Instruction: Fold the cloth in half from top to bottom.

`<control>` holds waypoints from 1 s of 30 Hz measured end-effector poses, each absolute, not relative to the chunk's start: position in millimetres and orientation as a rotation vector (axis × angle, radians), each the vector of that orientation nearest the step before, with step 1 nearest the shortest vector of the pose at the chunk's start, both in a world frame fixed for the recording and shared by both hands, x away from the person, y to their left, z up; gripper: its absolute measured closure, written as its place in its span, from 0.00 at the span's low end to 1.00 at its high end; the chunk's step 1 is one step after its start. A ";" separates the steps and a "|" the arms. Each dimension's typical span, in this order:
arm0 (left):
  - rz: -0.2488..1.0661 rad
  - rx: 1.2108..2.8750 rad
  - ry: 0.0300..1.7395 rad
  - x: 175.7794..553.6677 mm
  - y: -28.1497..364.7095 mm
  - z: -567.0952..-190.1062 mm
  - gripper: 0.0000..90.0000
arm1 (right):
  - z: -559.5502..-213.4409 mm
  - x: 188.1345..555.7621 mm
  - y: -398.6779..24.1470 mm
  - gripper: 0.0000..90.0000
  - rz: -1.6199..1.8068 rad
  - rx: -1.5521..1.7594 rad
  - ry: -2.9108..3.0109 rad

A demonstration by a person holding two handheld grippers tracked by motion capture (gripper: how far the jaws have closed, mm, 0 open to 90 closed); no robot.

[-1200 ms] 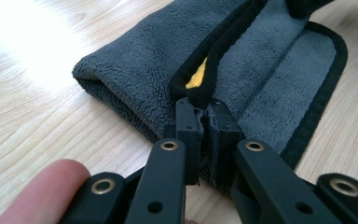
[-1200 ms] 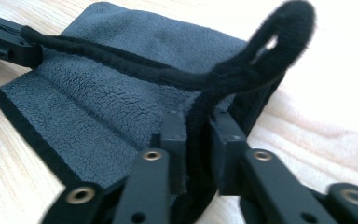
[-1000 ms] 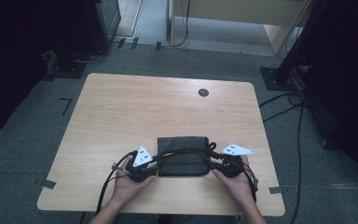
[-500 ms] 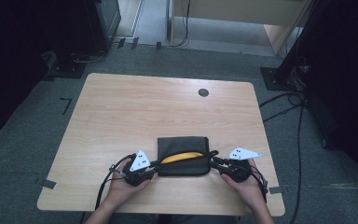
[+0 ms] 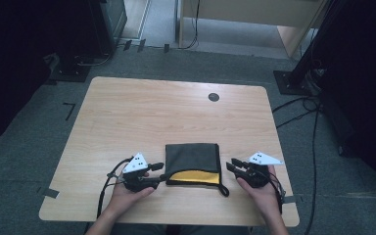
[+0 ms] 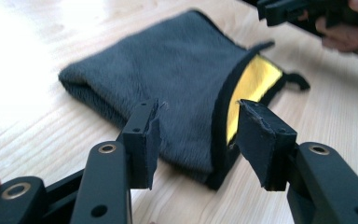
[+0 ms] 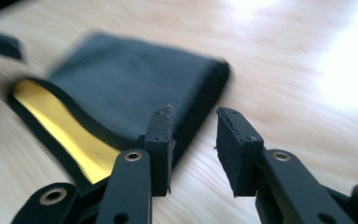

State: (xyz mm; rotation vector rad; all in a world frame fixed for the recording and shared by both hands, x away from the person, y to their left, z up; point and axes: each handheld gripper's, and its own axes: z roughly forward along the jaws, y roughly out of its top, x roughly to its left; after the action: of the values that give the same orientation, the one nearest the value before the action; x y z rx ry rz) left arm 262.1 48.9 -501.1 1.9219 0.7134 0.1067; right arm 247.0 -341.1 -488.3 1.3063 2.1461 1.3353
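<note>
A dark grey fleece pouch (image 5: pixel 192 157) lies flat near the table's front edge, its mouth toward me and gaping to show yellow lining (image 5: pixel 194 176). A short black cord (image 5: pixel 223 189) trails from its near right corner. My left gripper (image 5: pixel 158 173) is open at the pouch's near left corner; in the left gripper view the mouth's edge (image 6: pixel 220 126) lies between the spread jaws of that gripper (image 6: pixel 198 126), untouched by the pads. My right gripper (image 5: pixel 231 166) is open just right of the pouch, apart from it. In the right gripper view the pouch (image 7: pixel 121 79) sits left of that gripper (image 7: pixel 193 135).
The wooden table (image 5: pixel 142 112) has a round black grommet (image 5: pixel 214 97) near its far edge. Cables (image 5: pixel 301 110) and a black stand base (image 5: pixel 293 81) lie on the carpet to the right. The other hand and gripper (image 6: pixel 303 11) show at the top right of the left gripper view.
Both grippers were at the pouch's near corners. The mouth has come open to show yellow, and the right gripper has drawn off to the right; both hands have moved back slightly.
</note>
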 end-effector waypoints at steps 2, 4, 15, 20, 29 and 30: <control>0.132 1.940 0.702 258.7 43.2 -501.0 0.58 | -484.7 245.5 -329.6 0.70 1.411 1.288 2.151; 0.185 2.001 0.670 254.6 36.3 -503.8 0.63 | -484.7 244.2 -317.1 0.69 1.419 1.269 2.176; 0.183 2.188 0.512 251.3 36.6 -509.7 0.82 | -508.4 242.4 -303.1 0.81 1.250 1.309 2.372; 0.061 2.060 0.563 259.7 54.4 -503.5 0.63 | -498.3 239.8 -309.0 0.70 1.187 1.311 2.356; 0.182 2.016 0.819 259.2 27.7 -506.8 0.59 | -493.5 235.8 -293.8 0.65 1.176 1.430 2.173; 0.216 2.052 0.813 257.0 23.8 -508.7 0.60 | -493.3 233.9 -293.4 0.68 1.148 1.475 2.138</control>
State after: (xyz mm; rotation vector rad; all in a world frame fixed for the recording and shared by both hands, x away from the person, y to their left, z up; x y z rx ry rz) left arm 257.0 23.8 -508.7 2.0517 0.8126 0.2156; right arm 233.9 -293.4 -493.3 1.4753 2.1383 1.1476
